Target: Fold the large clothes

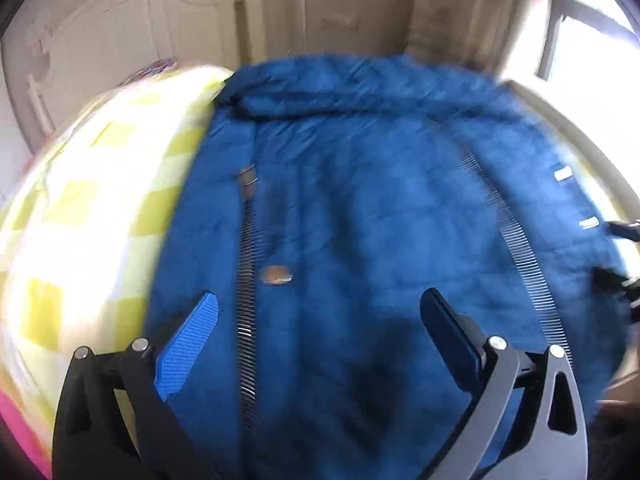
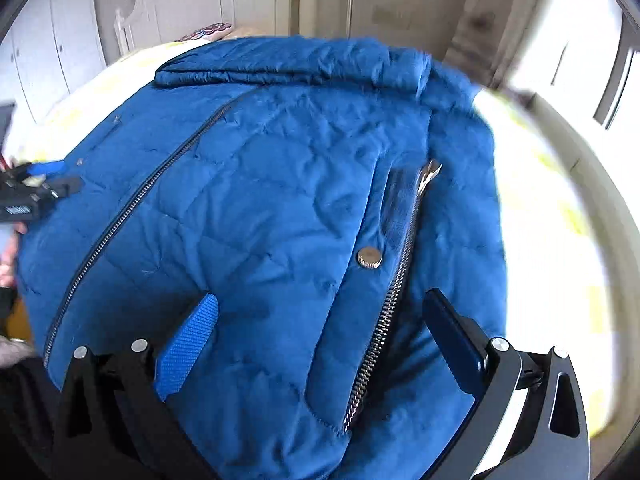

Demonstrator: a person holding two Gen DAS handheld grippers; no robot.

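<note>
A large blue quilted jacket [image 1: 360,208] lies spread on a bed, collar at the far end, with metal zippers [image 1: 248,280] and a round snap button [image 1: 276,275]. My left gripper [image 1: 320,320] hovers open over the jacket's near part, nothing between its fingers. In the right wrist view the same jacket [image 2: 260,200] fills the frame, with a zipper [image 2: 384,312] and snap [image 2: 369,258]. My right gripper [image 2: 320,320] is open above the near hem. The left gripper [image 2: 36,188] shows at the jacket's left edge.
The bed has a yellow-and-white checked cover [image 1: 80,220]. White cupboard doors [image 1: 120,32] and a wall stand behind it. A bright window [image 1: 592,20] is at the right. A person's hand [image 2: 8,256] shows at the left edge.
</note>
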